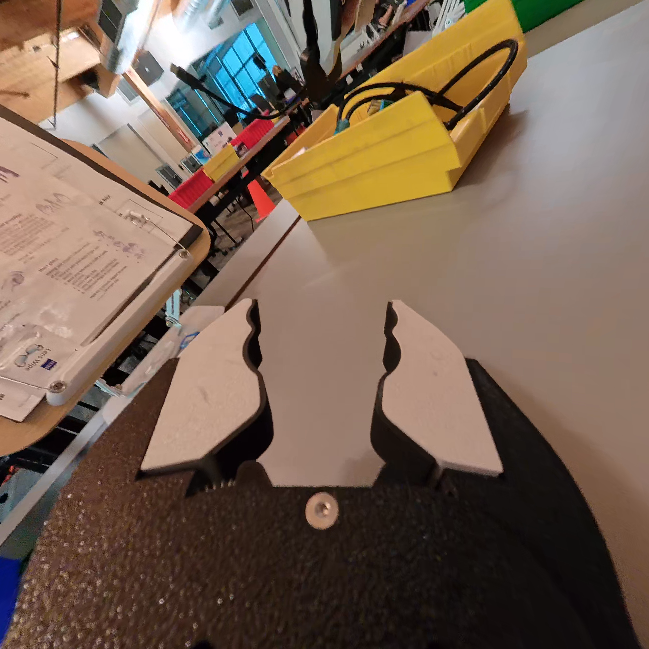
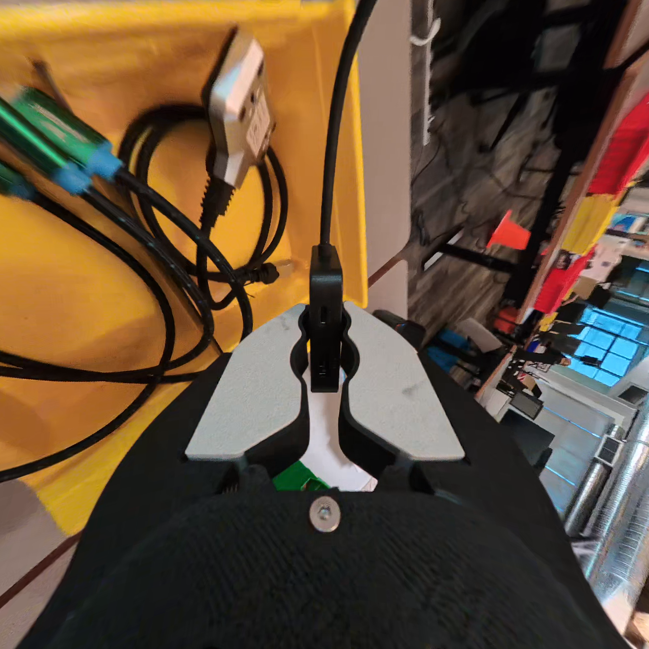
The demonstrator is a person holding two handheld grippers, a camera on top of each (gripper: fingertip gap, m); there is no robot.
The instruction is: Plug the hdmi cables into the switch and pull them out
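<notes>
Right claw (image 2: 325,318) gripping black plug (image 2: 326,298); left claw (image 1: 322,309) spread, empty

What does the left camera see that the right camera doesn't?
Only the left wrist view shows the open left hand-held gripper over the grey table and a paper sheet. Only the right wrist view shows the right hand-held gripper clamping a black plug, plus green connectors. Both show the yellow bin and black cables.

both views toward yellow bin (image 1: 368,168)
</notes>
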